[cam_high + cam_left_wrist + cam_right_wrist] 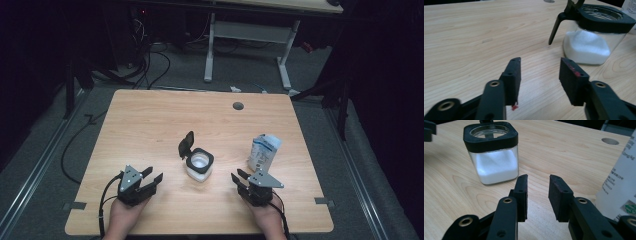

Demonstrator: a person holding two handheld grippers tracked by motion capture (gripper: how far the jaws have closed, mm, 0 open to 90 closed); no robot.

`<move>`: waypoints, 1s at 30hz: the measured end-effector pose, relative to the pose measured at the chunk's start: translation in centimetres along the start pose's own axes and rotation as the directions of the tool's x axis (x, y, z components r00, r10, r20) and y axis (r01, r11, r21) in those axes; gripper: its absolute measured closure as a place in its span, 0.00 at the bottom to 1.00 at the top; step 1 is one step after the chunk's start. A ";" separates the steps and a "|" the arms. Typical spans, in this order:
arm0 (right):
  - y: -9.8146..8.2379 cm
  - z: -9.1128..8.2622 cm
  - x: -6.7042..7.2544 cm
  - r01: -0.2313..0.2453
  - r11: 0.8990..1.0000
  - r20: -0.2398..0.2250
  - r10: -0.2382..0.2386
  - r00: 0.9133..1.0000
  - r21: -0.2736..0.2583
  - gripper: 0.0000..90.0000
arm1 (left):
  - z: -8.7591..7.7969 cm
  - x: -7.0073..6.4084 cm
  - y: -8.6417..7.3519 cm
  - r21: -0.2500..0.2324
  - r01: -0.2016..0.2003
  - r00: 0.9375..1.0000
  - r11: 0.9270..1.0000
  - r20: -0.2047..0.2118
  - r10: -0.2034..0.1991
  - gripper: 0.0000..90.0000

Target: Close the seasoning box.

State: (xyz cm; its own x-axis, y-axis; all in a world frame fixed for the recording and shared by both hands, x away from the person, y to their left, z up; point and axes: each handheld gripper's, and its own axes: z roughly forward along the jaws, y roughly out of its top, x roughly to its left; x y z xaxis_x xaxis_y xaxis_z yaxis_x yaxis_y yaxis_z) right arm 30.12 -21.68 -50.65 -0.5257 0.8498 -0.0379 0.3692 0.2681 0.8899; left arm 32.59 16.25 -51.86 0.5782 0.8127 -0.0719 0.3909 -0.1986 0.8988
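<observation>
Pale wooden table (150,125) stands on grey carpet (45,165).

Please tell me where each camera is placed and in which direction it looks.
High view: above the person's side, looking forward and down on the table; both hands and grippers show.
Left gripper view: rides the left gripper, facing the glass jar; its fingers show.
Right gripper view: rides the right gripper, facing the jar, white packet beside; its fingers show.
Shared: the jar.
</observation>
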 end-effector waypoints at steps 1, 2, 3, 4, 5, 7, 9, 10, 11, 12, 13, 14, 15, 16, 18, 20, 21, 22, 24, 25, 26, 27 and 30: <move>-0.1 -0.2 0.0 -0.011 1.000 -0.004 0.011 1.000 -0.004 0.78 | 0.4 -0.2 0.1 0.008 -0.001 1.000 1.000 0.006 0.001 0.62; -0.1 -0.4 -0.1 -0.017 1.000 -0.009 0.017 1.000 -0.007 0.80 | 0.9 -0.3 0.2 0.015 0.001 1.000 1.000 0.018 -0.001 0.65; -0.1 -0.6 -0.2 -0.023 1.000 -0.011 0.023 1.000 -0.006 0.81 | 1.4 -0.5 0.3 0.021 0.004 0.999 1.000 0.034 -0.005 0.68; -0.2 -0.7 -0.3 -0.033 0.999 -0.013 0.033 0.999 -0.005 0.82 | 1.9 -0.7 0.5 0.025 0.004 0.999 1.000 0.038 -0.005 0.71; -0.3 -0.9 -0.5 -0.043 0.999 -0.017 0.043 0.999 -0.005 0.83 | 2.4 -0.8 0.7 0.029 0.007 0.999 1.000 0.047 -0.009 0.75; -0.6 -1.1 -0.7 -0.056 0.998 -0.024 0.056 0.998 0.000 0.85 | 3.5 -1.1 1.1 0.042 0.026 0.998 0.999 0.054 -0.028 0.82; -0.8 -1.1 -0.9 -0.064 0.998 -0.031 0.064 0.997 0.008 0.86 | 4.3 -1.4 1.7 0.050 0.029 0.998 0.998 0.062 -0.032 0.93; -0.9 -1.1 -0.9 -0.065 0.998 -0.033 0.065 0.997 0.009 0.86 | 4.7 -1.6 2.0 0.051 0.025 0.997 0.998 0.067 -0.028 0.97; -0.9 -1.1 -0.9 -0.069 0.998 -0.035 0.069 0.997 0.011 0.86 | 5.1 -1.8 2.2 0.050 0.021 0.997 0.999 0.073 -0.025 1.00; -1.0 -1.1 -0.9 -0.071 0.997 -0.039 0.072 0.997 0.009 0.86 | 5.4 -2.0 2.5 0.051 0.019 0.996 0.999 0.085 -0.023 1.00; -0.9 -1.1 -0.8 -0.073 0.997 -0.041 0.073 0.996 0.009 0.86 | 5.8 -2.2 2.7 0.050 0.016 0.996 0.999 0.089 -0.021 1.00; -0.9 -1.1 -0.7 -0.069 0.998 -0.041 0.069 0.997 0.009 0.86 | 6.1 -2.3 2.9 0.051 0.016 0.996 0.999 0.089 -0.021 1.00; -0.9 -1.0 -0.6 -0.065 0.998 -0.041 0.066 0.997 0.010 0.86 | 6.4 -2.3 3.0 0.054 0.017 0.996 0.998 0.090 -0.022 1.00; -0.9 -1.0 -0.6 -0.062 0.998 -0.042 0.063 0.997 0.009 0.86 | 6.6 -2.3 3.0 0.053 0.020 0.996 0.998 0.091 -0.025 1.00; -0.9 -1.0 -0.5 -0.058 0.998 -0.047 0.059 0.997 0.006 0.86 | 7.1 -2.2 3.1 0.051 0.027 0.996 0.998 0.089 -0.031 1.00; -0.9 -1.0 -0.4 -0.062 0.998 -0.049 0.062 0.997 0.008 0.86 | 7.4 -2.0 3.1 0.047 0.033 0.995 0.998 0.089 -0.037 1.00; -0.8 -1.0 -0.4 -0.060 0.998 -0.050 0.060 0.997 0.005 0.86 | 7.5 -1.9 3.1 0.050 0.032 0.995 0.998 0.094 -0.036 1.00; -0.8 -1.0 -0.4 -0.060 0.998 -0.050 0.060 0.997 0.003 0.86 | 7.6 -1.8 3.1 0.047 0.030 0.995 0.998 0.098 -0.035 1.00; -0.8 -1.0 -0.4 -0.062 0.998 -0.051 0.062 0.997 0.003 0.86 | 7.8 -1.8 3.1 0.046 0.020 0.994 0.999 0.106 -0.025 1.00; -0.8 -1.0 -0.4 -0.062 0.998 -0.051 0.062 0.997 0.003 0.86 | 7.9 -1.8 3.2 0.047 0.011 0.994 0.999 0.107 -0.016 1.00; -0.8 -1.0 -0.4 -0.063 0.998 -0.052 0.063 0.997 0.002 0.86 | 8.0 -1.8 3.2 0.044 0.010 0.994 0.999 0.107 -0.014 1.00; -0.8 -1.0 -0.4 -0.063 0.998 -0.052 0.063 0.997 0.003 0.86 | 8.1 -1.8 3.2 0.047 0.015 0.994 0.999 0.110 -0.020 1.00; -0.8 -1.0 -0.3 -0.061 0.998 -0.051 0.061 0.997 0.005 0.86 | 8.5 -1.6 3.0 0.053 0.024 0.994 0.998 0.105 -0.030 1.00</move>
State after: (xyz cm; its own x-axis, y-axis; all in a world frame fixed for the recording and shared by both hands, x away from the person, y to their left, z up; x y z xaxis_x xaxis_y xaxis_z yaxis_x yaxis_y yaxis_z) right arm 29.18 -22.65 -50.92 -0.5409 0.8401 0.0399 0.4043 0.2181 0.8882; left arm 38.95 9.74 -52.75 0.6386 0.7559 -0.1439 0.4422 -0.2076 0.8725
